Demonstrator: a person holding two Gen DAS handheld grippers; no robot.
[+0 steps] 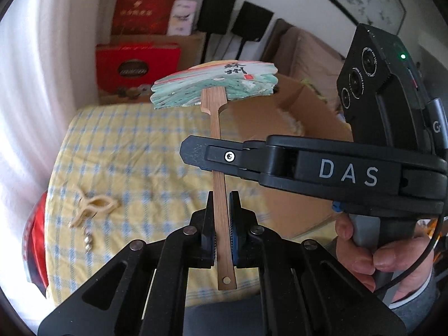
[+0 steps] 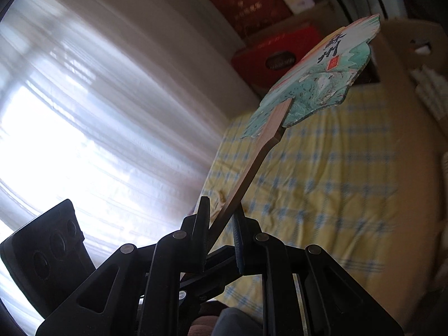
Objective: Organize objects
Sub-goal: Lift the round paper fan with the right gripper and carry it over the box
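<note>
I hold the fan by its wooden handle, lifted clear above the bed, its painted head tipped up and away from me toward the cardboard box. Both tools have it: my left tool is closed narrow on the lower handle, with the drilled end sticking out below the pads, and my right tool is clamped across the same handle higher up, nearer the head. From the right wrist view the right tool is likewise narrow on the handle, with the fan slanting up and to the right, toward the box.

As I judge it, the step is carrying the fan to the box. To do it well I should move both hands as one, keeping the two grips in line with the handle so I do not twist or bend the thin wood. The flat head should go in edge first, past the box's open flap, and I should only let go once it rests on something.

Relative to the box, the fan hangs just beside its near wall and above its rim level. Further out from the box, a pale hair claw and a small beaded thing lie on the checked yellow cover, well apart from the fan. Red gift boxes are stacked beyond the bed.
</note>
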